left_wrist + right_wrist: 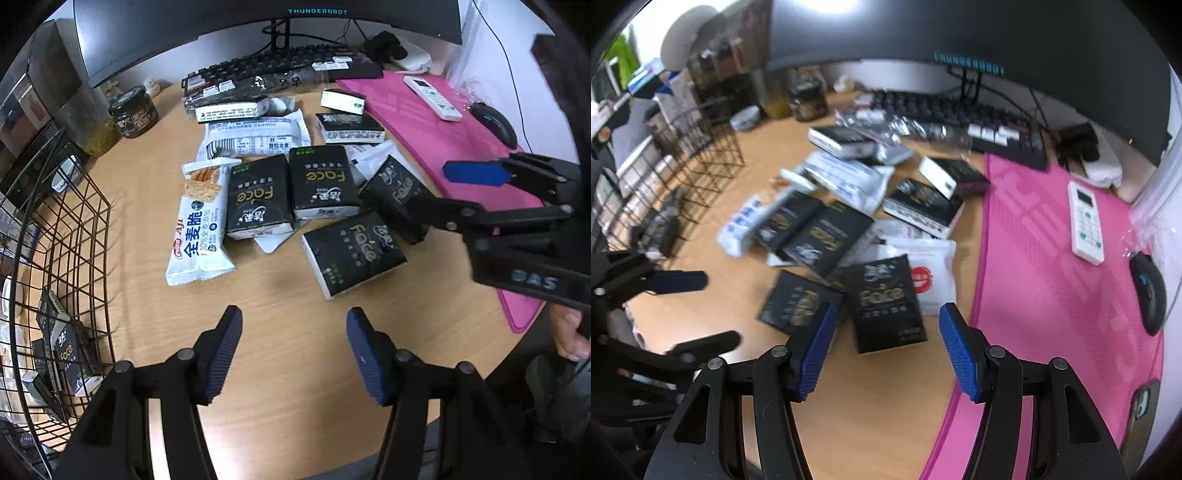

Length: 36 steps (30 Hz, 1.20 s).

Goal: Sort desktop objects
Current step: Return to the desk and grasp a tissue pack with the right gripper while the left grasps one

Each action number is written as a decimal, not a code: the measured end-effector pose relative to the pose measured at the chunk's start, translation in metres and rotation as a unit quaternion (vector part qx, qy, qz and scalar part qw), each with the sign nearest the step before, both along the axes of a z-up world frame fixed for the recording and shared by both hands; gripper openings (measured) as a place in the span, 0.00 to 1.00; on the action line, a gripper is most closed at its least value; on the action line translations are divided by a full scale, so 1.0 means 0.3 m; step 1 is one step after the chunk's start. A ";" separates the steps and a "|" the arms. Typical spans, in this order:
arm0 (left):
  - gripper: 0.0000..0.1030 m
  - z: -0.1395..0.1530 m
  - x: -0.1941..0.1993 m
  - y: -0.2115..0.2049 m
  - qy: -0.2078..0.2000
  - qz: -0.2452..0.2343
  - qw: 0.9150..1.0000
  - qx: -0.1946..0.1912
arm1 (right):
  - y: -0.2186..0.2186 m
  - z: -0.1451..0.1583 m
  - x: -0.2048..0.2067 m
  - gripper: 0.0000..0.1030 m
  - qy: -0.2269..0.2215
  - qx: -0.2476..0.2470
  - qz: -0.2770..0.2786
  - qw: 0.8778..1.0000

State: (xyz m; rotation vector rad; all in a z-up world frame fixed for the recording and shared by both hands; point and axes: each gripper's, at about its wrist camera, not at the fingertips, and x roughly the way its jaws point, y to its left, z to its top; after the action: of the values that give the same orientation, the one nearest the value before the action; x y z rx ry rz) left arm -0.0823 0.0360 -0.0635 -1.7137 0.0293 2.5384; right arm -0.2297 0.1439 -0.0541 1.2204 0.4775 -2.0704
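Note:
Several black "Face" tissue packs (354,253) and white snack packets (201,225) lie in a heap mid-desk. A black wire basket (70,258) at the left holds more tissue packs (70,356). My left gripper (293,354) is open and empty above bare wood, short of the heap. My right gripper (886,350) is open and empty, just in front of the nearest tissue pack (886,302). The right gripper also shows at the right of the left wrist view (454,192). The right wrist view is blurred.
A pink desk mat (1052,258) at the right carries a white remote (1086,221), a black mouse (1150,295) and a phone (1143,406). A keyboard (280,66), monitor (258,22) and dark jar (133,110) stand behind the heap.

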 end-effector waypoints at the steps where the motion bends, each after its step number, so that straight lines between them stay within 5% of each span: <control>1: 0.63 -0.002 -0.004 0.001 0.000 -0.003 1.000 0.000 | -0.009 -0.008 -0.001 0.57 -0.002 0.002 0.003 1.000; 7: 0.63 -0.023 -0.045 0.033 0.000 -0.052 0.999 -0.005 | -0.034 -0.070 -0.026 0.57 -0.022 0.005 0.018 1.000; 9: 0.63 -0.032 -0.061 0.053 -0.004 -0.066 0.998 -0.005 | -0.026 -0.066 -0.025 0.47 -0.027 -0.001 0.018 0.999; 12: 0.63 -0.040 -0.076 0.069 -0.007 -0.075 0.997 -0.007 | -0.013 -0.065 -0.016 0.46 -0.034 -0.001 0.022 0.999; 23: 0.63 0.023 -0.101 -0.031 0.018 -0.034 0.999 0.006 | 0.085 -0.045 0.093 0.46 -0.052 0.019 0.041 0.998; 36: 0.63 -0.038 -0.172 -0.036 0.017 -0.005 1.000 -0.023 | -0.006 -0.079 0.173 0.46 -0.061 0.032 0.074 0.995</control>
State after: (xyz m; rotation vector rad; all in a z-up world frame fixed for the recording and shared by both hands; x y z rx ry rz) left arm -0.1340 0.0252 -0.0750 -1.6822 0.1007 2.5786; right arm -0.1778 0.1422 -0.0779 1.3010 0.5636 -1.8571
